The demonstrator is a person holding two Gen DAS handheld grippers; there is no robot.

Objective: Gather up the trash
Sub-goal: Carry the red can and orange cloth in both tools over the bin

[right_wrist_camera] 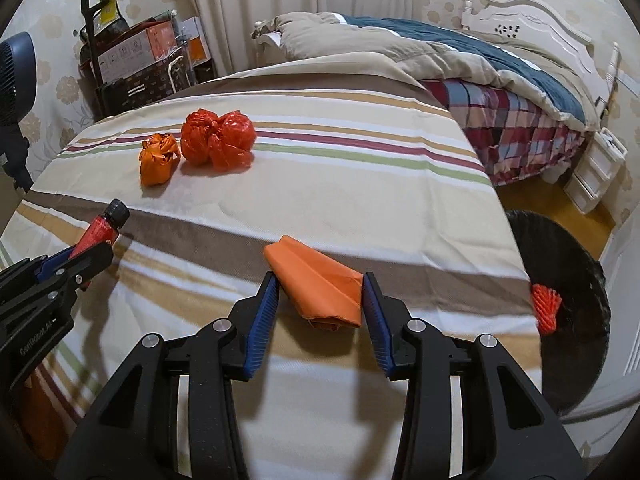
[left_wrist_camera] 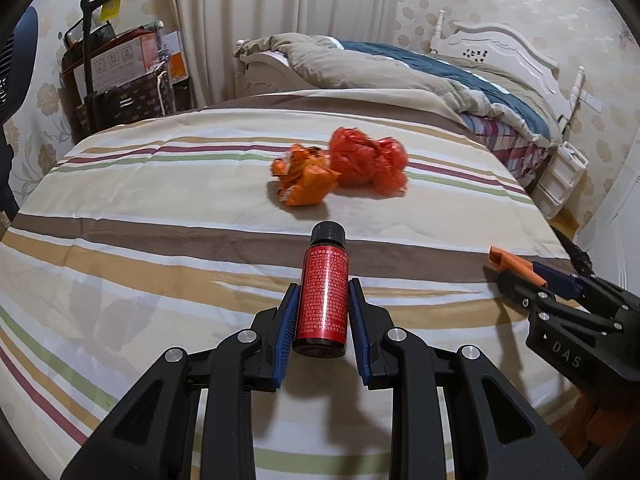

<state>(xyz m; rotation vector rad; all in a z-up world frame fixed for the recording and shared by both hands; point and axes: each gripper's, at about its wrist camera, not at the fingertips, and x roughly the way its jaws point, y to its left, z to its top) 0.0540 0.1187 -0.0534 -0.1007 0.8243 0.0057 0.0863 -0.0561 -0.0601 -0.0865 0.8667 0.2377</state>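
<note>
Striped cloth on the tabletop (right_wrist_camera: pixel 360 208) fills most of both views, cream with brown, tan, green and maroon bands. Far right behind it is a bed (left_wrist_camera: pixel 440 76) with a beige and blue quilt and a white headboard. Far left against the wall sits a cart stacked with boxes (left_wrist_camera: pixel 120 72). A black bin (right_wrist_camera: pixel 572 280) stands at the right edge of the tabletop, lower than the cloth, with a bit of orange-red netting (right_wrist_camera: pixel 545 307) at its rim.

On the far middle of the cloth you have two pieces of trash still lying: a red plastic bag bundle (left_wrist_camera: pixel 366 160) and, touching it on its left, a crumpled orange wrapper (left_wrist_camera: pixel 302 178).

Your left hand-held gripper (left_wrist_camera: pixel 323 304) is clamped on a small red bottle (left_wrist_camera: pixel 323 300) with a black cap; blue pads press both sides, cap pointing away from you, bottle lifted clear of the cloth at the near left.

Your right hand-held gripper (right_wrist_camera: pixel 320 304) is closed onto a folded orange paper (right_wrist_camera: pixel 316 284); both blue pads touch its sides and the paper sticks out past the tips toward the far side. It sits near the right of the tabletop, close to the bin. Whether the paper is off the cloth, can't tell.
</note>
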